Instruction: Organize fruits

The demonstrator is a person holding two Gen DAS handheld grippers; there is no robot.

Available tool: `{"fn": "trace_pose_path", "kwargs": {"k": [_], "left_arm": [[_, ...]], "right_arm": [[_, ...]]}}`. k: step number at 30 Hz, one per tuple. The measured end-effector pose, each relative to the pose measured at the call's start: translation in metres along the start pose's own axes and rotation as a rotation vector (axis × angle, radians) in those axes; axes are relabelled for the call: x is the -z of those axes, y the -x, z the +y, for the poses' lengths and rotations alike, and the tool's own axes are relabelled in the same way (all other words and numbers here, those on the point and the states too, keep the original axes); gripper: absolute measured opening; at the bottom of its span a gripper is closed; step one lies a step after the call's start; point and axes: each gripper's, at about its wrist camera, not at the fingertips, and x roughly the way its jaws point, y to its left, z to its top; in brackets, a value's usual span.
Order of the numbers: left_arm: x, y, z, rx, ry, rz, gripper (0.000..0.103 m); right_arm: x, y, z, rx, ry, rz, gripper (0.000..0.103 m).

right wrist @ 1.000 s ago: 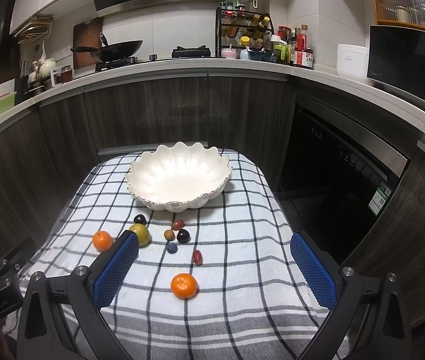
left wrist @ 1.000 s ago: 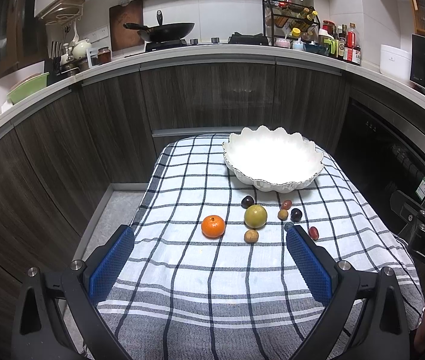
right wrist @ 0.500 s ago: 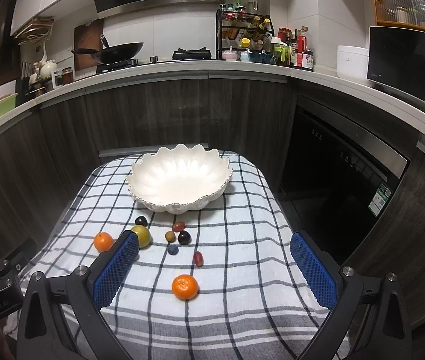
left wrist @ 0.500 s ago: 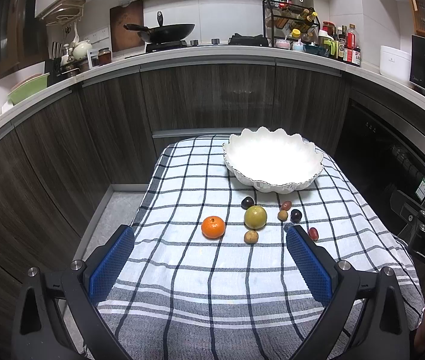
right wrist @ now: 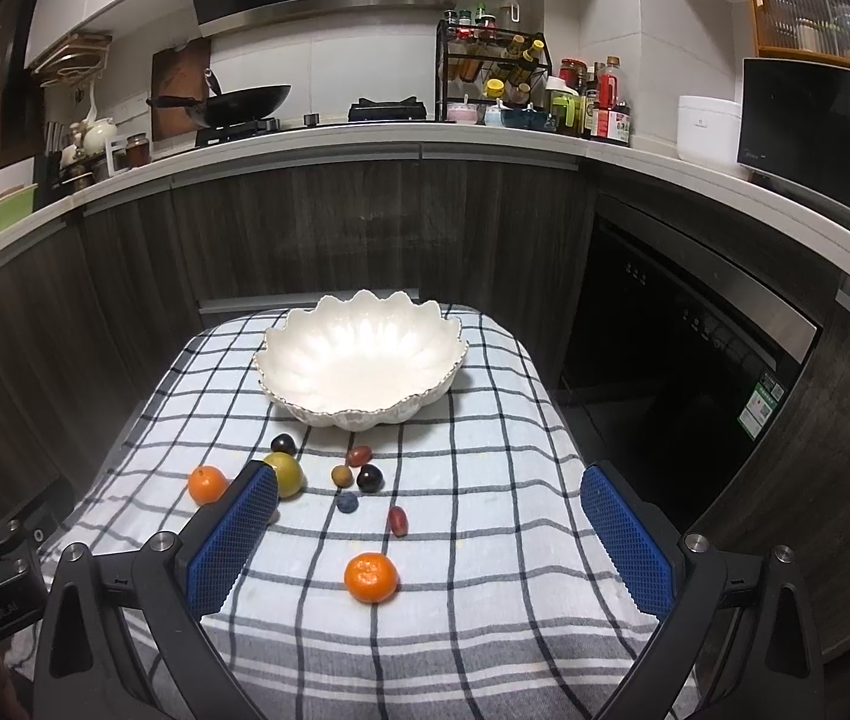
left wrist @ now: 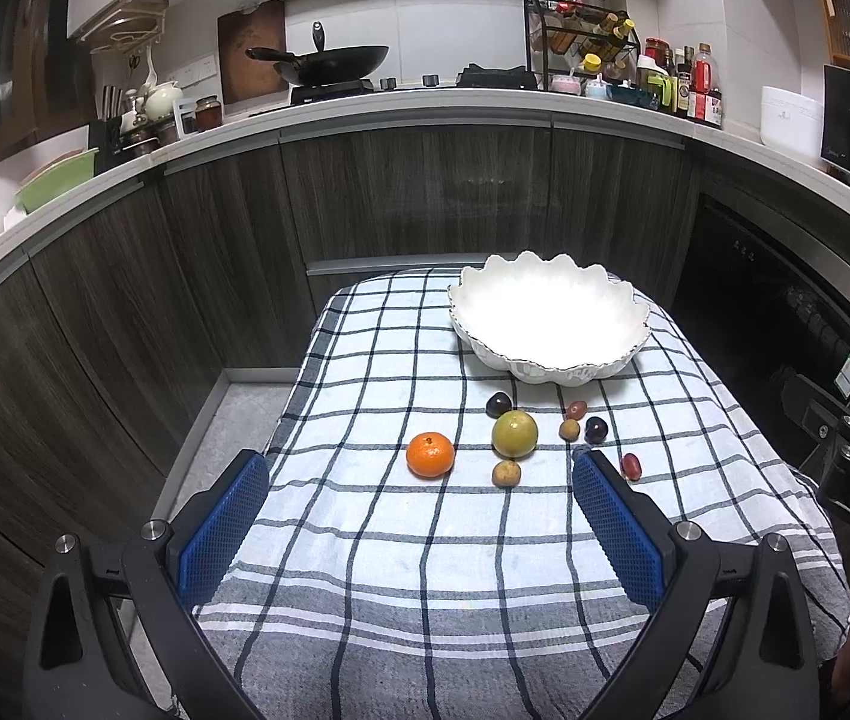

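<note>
Nothing moved yet: both grippers, left gripper (left wrist: 422, 516) and right gripper (right wrist: 430, 546), gape wide, empty. Scalloped bowl (right wrist: 305, 369) bare. Next: right closes on near tangerine (right wrist: 371, 577).

yellow-green fruit (right wrist: 288, 474): partly hidden behind the right gripper's (right wrist: 430, 531) left finger
small blue fruit (left wrist: 578, 451): nearly hidden behind the left gripper's (left wrist: 419, 519) right fingertip
</note>
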Motion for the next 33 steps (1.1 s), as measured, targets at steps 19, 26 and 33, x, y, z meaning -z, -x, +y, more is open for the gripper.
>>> {"fn": "trace_pose_path", "kwargs": {"k": [19,26,33], "left_arm": [[-0.008,-0.046,-0.017,0.063,-0.1,0.066,0.098],[-0.01,-0.075,-0.018,0.081,-0.121,0.106,0.098],[-0.01,-0.112,-0.023,0.114,-0.173,0.161,0.088]], "right_arm": [[-0.006,-0.036,0.004,-0.001,0.016,0.066,0.102],[-0.004,-0.064,0.013,-0.005,0.024,0.118,0.102],[0.001,-0.09,0.021,-0.011,0.031,0.168,0.099]]}}
